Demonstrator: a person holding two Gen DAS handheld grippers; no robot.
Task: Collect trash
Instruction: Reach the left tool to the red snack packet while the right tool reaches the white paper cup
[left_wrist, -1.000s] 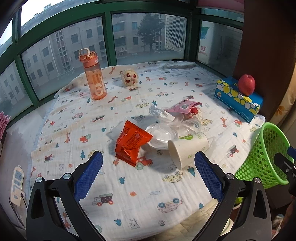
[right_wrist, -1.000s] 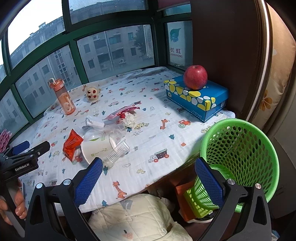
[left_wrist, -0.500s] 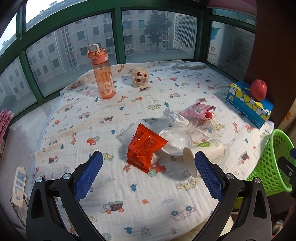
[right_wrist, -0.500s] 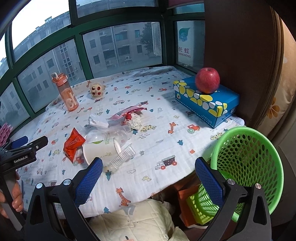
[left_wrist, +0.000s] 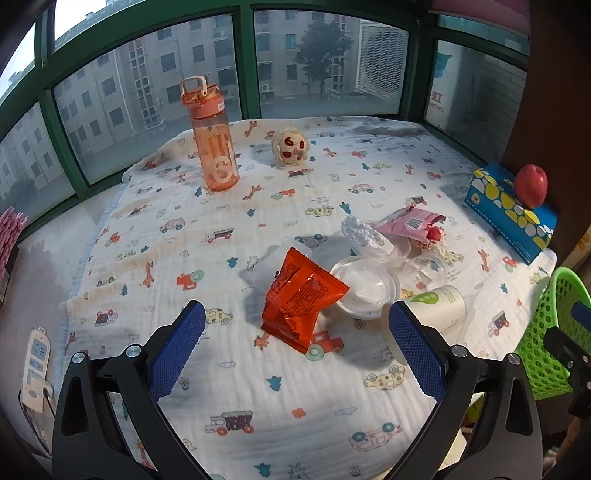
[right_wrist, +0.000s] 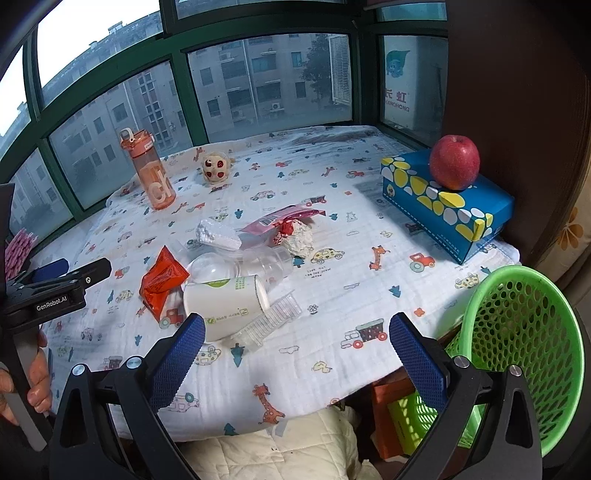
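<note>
The left gripper (left_wrist: 293, 347) stands wide open and holds nothing; its blue pads (left_wrist: 177, 350) hover above the printed cloth (left_wrist: 236, 387), and the orange snack wrapper (left_wrist: 301, 297) lies just ahead, between the two finger lines. The right gripper (right_wrist: 295, 360) is likewise spread wide and empty, with the tipped paper cup (right_wrist: 225, 304) just beyond its left finger.

The trash forms one cluster near the table's middle: the wrapper, the cup, a clear plastic lid (left_wrist: 365, 286), a ridged clear tray (right_wrist: 271, 325) resting against the cup, a white foam scrap (left_wrist: 364, 232), a pink packet (left_wrist: 413, 223) and a crumpled paper wad (right_wrist: 301, 236). The green basket (right_wrist: 524, 332), judged to be the receptacle, stands off the table edge on the right.

Probable faults:

1. The wrapper is crinkled foil and partly puffed. A shallow pinch may slip off, or the pads may catch the cloth and drag it, shifting the whole cluster.
2. The cup lies on its side. A touch from either finger may roll it toward the table edge.
3. The lid and the clear pieces overlap. Lifting one item may pull its neighbours.
4. The orange bottle (left_wrist: 212, 136), toy (left_wrist: 290, 147), apple (right_wrist: 454, 162) and tissue box (right_wrist: 443, 206) are judged not to be trash; a wide sweep may disturb them.
5. A release before the gripper is above the basket rim would drop the item to the floor.
</note>
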